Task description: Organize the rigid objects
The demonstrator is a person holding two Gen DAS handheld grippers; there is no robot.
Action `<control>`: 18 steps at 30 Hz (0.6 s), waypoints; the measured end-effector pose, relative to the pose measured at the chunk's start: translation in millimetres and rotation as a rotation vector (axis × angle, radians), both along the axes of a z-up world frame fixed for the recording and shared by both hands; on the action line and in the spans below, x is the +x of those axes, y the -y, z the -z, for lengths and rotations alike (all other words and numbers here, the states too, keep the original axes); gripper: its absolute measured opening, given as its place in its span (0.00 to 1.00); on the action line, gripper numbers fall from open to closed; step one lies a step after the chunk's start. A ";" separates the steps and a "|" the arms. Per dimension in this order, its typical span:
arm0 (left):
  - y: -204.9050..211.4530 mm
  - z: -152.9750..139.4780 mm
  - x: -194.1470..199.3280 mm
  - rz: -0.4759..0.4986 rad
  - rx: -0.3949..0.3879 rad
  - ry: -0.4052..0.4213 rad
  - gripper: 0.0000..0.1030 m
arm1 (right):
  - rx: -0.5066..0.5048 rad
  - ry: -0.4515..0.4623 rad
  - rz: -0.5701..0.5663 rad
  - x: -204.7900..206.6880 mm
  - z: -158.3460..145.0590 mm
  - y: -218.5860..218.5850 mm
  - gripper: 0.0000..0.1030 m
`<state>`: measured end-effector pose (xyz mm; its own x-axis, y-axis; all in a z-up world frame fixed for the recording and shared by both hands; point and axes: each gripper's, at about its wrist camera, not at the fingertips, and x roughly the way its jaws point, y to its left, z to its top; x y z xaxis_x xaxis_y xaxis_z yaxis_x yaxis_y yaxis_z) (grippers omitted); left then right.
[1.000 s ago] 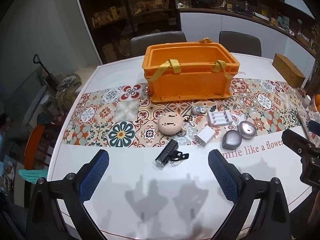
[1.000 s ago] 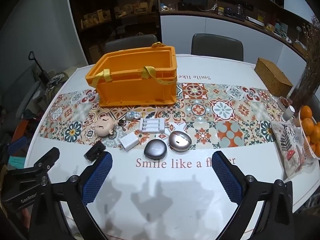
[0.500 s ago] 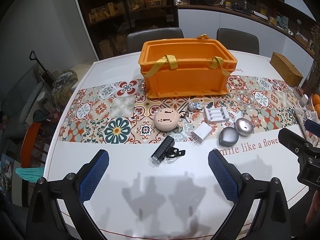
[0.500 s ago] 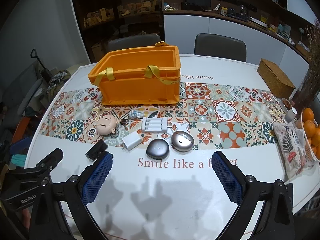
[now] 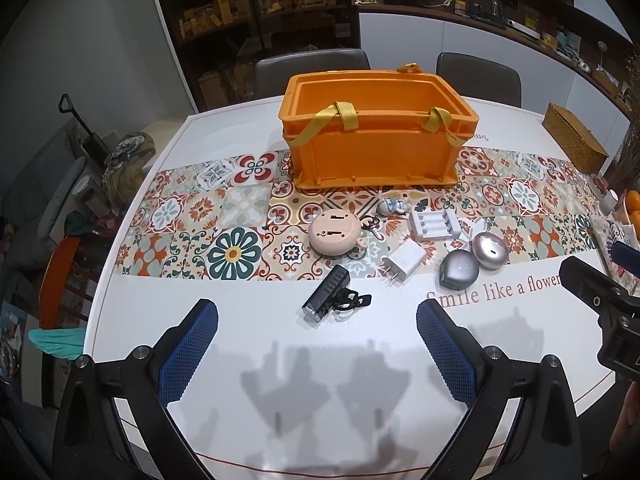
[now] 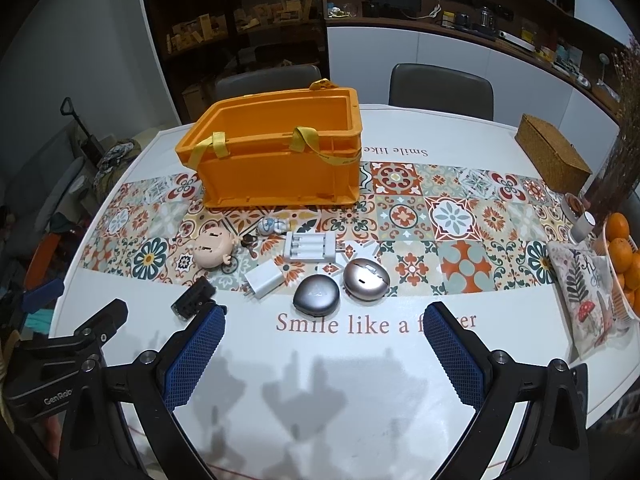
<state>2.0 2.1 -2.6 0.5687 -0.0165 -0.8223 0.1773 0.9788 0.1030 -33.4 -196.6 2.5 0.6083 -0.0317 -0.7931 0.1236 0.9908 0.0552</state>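
Note:
An empty orange crate (image 5: 376, 148) (image 6: 280, 164) with yellow straps stands at the table's middle. In front of it lie a pink round doll head (image 5: 335, 233) (image 6: 212, 249), a small figurine (image 5: 390, 206), a white battery case (image 5: 434, 225) (image 6: 311, 247), a white charger plug (image 5: 404, 260) (image 6: 264, 280), a dark grey pod (image 5: 458, 271) (image 6: 316, 295), a silver pod (image 5: 490, 250) (image 6: 366, 279) and a black bike light (image 5: 330, 294) (image 6: 194, 298). My left gripper (image 5: 316, 348) is open and empty above the near table edge. My right gripper (image 6: 322, 350) is open and empty, nearest the grey pod.
A patterned runner (image 6: 460, 216) crosses the white table. A wicker box (image 6: 552, 156) sits far right, with oranges (image 6: 622, 248), a printed pouch (image 6: 584, 300) and small cups at the right edge. Two chairs (image 6: 440, 84) stand behind the table.
Both grippers have drawn back and risen slightly, so the objects appear a little farther away. Nothing on the table has moved and both grippers stay open.

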 end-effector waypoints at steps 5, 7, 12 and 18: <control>0.1 0.5 0.0 0.000 -0.002 -0.003 0.98 | 0.001 -0.002 0.001 0.0 1.4 0.2 0.97; -0.4 0.9 -0.6 0.000 -0.002 -0.003 0.98 | 0.001 -0.003 0.001 -0.6 2.1 -0.5 0.97; -0.4 1.8 -0.7 -0.001 -0.001 -0.002 0.98 | 0.002 -0.004 0.001 -1.2 3.2 -1.2 0.97; -1.1 3.8 -0.7 -0.002 0.000 -0.005 0.98 | 0.003 -0.005 0.000 -0.9 3.6 -1.2 0.97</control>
